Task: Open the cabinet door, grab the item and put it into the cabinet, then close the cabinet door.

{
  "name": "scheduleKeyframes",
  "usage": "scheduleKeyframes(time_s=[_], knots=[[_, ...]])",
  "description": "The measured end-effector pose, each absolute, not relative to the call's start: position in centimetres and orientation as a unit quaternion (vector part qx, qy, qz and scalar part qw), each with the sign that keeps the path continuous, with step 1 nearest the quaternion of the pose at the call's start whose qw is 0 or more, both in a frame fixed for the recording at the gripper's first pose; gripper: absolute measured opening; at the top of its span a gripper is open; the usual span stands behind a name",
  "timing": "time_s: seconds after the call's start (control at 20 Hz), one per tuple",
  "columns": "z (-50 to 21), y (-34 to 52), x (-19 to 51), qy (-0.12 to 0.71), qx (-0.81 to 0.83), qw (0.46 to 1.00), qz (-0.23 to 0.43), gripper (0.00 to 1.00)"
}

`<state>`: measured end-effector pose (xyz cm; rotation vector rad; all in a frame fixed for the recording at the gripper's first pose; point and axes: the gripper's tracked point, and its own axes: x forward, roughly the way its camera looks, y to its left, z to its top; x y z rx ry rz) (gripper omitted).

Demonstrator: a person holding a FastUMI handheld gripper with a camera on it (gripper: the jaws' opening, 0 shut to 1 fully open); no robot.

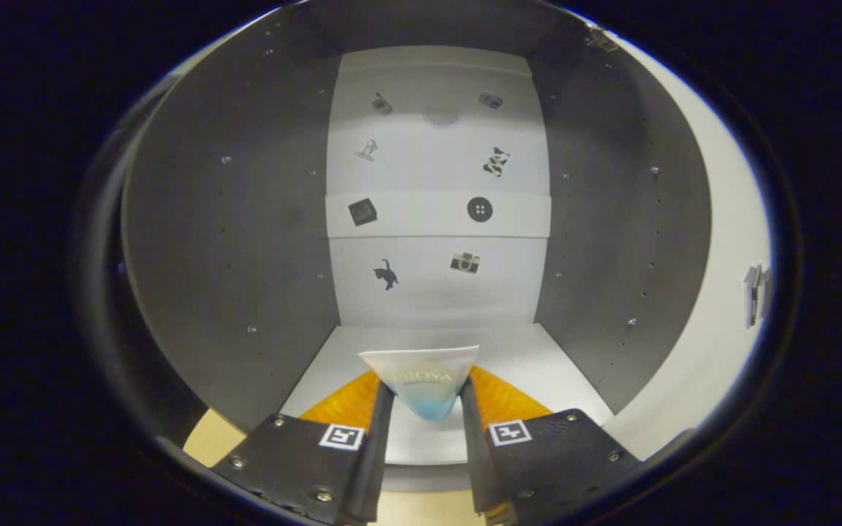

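Observation:
A white tube fading to pale blue (425, 380) stands between my two fingers, its wide crimped end pointing into the cabinet. My gripper (427, 405) is shut on the tube, both fingers pressing its sides. The tube hangs just above the cabinet's white floor (538, 365), at the front of the open compartment. The cabinet's back wall (435, 285) is white with small stickers. Dark grey side walls (245, 241) rise on both sides. The open door (721, 292) swings out to the right, its handle (753, 296) on the far edge.
A white shelf (435, 213) crosses the back of the cabinet well above the tube. A strip of pale wooden tabletop (205, 438) shows below the cabinet's front edge, left of my fingers.

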<state>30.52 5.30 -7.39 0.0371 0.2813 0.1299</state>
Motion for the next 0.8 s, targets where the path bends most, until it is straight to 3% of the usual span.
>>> scheduleKeyframes(time_s=[0.5, 0.8], knots=[[-9.2, 5.0, 33.4, 0.182, 0.047, 0.980, 0.065, 0.48], [-9.5, 4.9, 33.5, 0.190, 0.052, 0.978, 0.065, 0.57]])
